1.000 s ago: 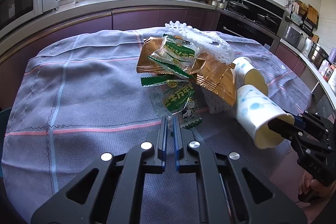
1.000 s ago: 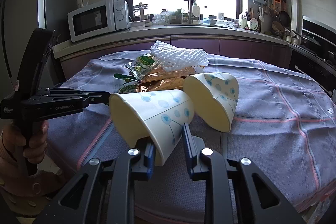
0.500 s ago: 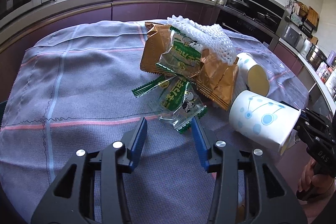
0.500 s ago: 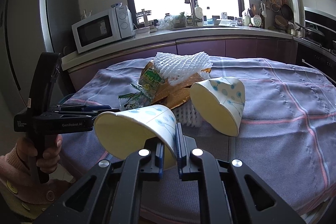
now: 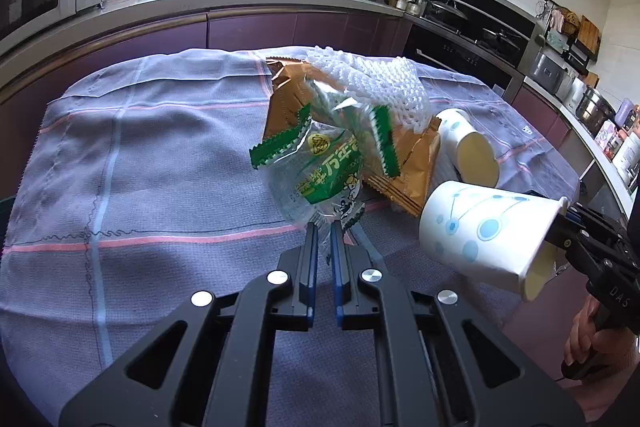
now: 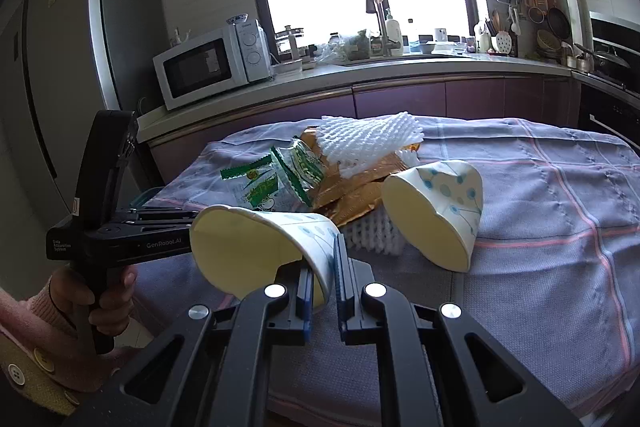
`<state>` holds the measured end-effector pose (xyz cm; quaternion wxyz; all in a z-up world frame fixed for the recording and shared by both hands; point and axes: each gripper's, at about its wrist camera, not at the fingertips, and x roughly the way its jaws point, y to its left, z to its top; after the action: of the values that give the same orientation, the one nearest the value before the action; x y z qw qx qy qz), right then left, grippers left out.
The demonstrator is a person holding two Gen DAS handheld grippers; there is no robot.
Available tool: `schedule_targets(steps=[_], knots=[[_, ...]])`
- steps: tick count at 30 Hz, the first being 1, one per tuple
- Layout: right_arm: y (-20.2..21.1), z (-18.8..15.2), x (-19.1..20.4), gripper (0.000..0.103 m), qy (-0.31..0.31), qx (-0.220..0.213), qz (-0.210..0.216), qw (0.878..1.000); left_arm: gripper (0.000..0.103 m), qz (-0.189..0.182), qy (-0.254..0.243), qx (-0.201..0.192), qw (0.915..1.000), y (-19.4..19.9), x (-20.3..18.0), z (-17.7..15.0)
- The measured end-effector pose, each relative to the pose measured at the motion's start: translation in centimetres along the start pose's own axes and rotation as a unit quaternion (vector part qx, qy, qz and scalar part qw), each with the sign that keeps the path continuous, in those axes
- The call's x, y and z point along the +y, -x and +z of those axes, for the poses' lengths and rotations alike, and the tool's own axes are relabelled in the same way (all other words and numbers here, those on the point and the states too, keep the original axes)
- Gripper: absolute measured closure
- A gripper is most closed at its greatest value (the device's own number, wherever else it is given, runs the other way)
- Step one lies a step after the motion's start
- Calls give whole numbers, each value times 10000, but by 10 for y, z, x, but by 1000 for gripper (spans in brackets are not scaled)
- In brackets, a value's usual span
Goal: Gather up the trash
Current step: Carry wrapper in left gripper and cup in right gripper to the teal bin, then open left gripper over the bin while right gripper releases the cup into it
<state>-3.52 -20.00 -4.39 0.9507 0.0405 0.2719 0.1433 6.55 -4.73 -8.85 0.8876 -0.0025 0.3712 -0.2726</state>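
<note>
The desk (image 5: 152,163), draped in a grey checked cloth, fills the middle of both views. A heap of trash sits at its centre: gold wrappers (image 5: 404,163) under white foam netting (image 5: 372,87), with a second paper cup (image 6: 436,211) lying on its side at right. The right claw (image 6: 322,267) is clenched on a paper cup's rim (image 6: 260,239), lower centre. The left claw (image 5: 324,231) pinches a clear green-printed wrapper (image 5: 324,175), lifting it at centre frame.

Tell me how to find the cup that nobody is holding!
Look at the table with the purple cloth and find the trash pile in its middle. Right beside the gold wrappers lies a paper cup on its side, mouth facing you. The other dotted cup is pinched in the right tongs.
</note>
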Motion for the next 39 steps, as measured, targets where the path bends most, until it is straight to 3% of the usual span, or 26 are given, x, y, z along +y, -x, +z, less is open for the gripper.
schedule_targets(steps=[5,11,17,23,28,39], knots=[[-13,15,22,97,161,-9,421,9990,96,183,147,-220,9995,36,24,-4],[-45,43,65,97,466,0,1149,9923,96,735,515,-594,9942,90,73,-11],[-90,74,124,97,826,222,1923,9776,96,1513,983,-844,9800,142,140,-24],[-147,97,191,97,1030,622,2566,9590,96,2148,1485,-836,9617,170,210,-36],[-196,104,240,97,1106,1039,2752,9493,96,2513,1764,-619,9497,166,264,-46],[-281,101,292,94,1249,1923,2316,9454,95,2464,2220,-17,9434,121,343,-55]])
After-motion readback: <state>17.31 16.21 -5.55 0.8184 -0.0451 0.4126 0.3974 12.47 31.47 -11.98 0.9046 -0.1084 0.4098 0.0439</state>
